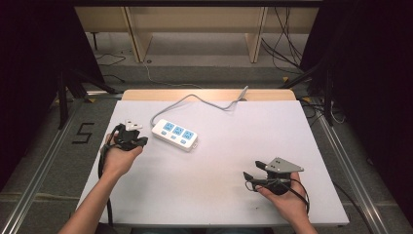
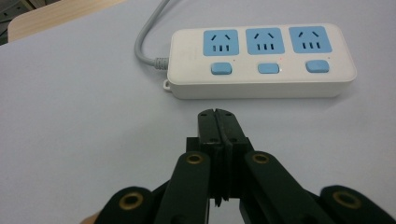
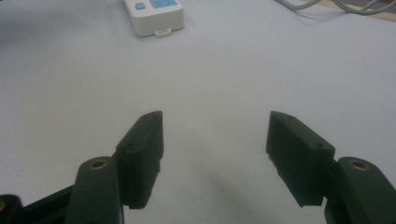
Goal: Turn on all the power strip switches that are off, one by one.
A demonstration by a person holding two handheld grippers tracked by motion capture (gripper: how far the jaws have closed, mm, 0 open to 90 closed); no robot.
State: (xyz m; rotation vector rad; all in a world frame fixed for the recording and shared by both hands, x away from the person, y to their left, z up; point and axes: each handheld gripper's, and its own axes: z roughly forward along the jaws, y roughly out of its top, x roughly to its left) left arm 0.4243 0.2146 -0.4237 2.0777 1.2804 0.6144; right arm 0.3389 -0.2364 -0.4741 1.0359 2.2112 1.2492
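A white power strip [image 1: 175,135] with three blue sockets and three blue switches lies on the pale table sheet [image 1: 234,141], left of centre. Its grey cable [image 1: 204,101] runs off the far edge. In the left gripper view the strip [image 2: 261,60] lies just ahead of my left gripper [image 2: 216,113], whose jaws are pressed together with nothing between them. In the high view my left gripper [image 1: 142,140] sits just left of the strip. My right gripper [image 1: 253,169] is at the front right, far from the strip, jaws wide apart and empty [image 3: 215,122]. One end of the strip [image 3: 154,16] shows far off.
The wooden table edge [image 1: 209,93] shows beyond the sheet. Black curtains, stands and loose cables line the floor at both sides. A "5" mark [image 1: 84,132] is on the floor at the left.
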